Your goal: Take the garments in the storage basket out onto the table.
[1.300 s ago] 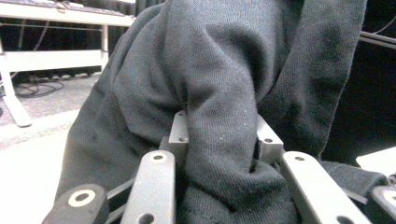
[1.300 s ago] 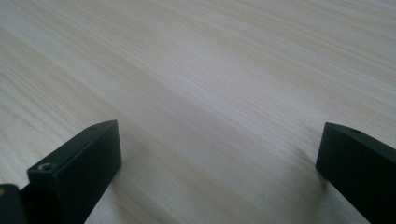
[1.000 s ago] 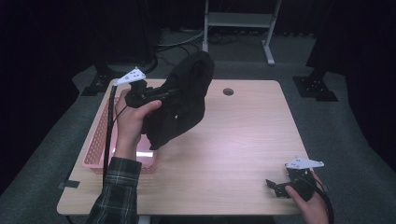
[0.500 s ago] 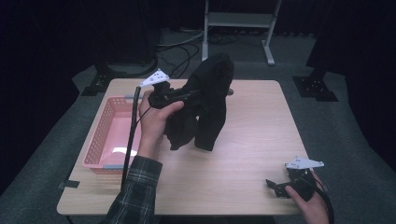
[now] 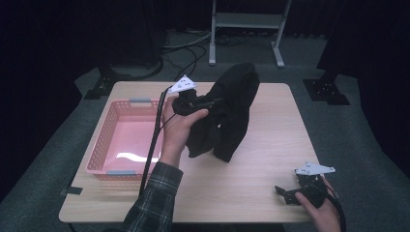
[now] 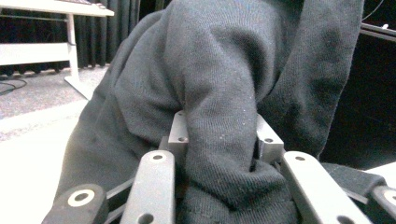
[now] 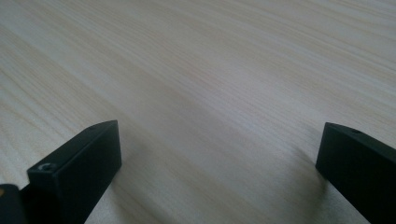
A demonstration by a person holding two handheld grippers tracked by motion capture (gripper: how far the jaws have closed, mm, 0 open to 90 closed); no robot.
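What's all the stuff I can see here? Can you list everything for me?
black garment: one, black, hanging above the table's middle, a fold pinched in the left hand-held gripper
basket: one, pink, latticed walls, on the table's left side
table: one, pale wood, centre of the room
metal stand: one, pale grey, on the floor behind the table
cables: several, black, on the floor behind the table
left hand-held gripper: one, black with a grey plate on top, shut on the garment
right hand-held gripper: one, black, open, resting low at the table's near right corner
sleeve: one, plaid, on the left forearm
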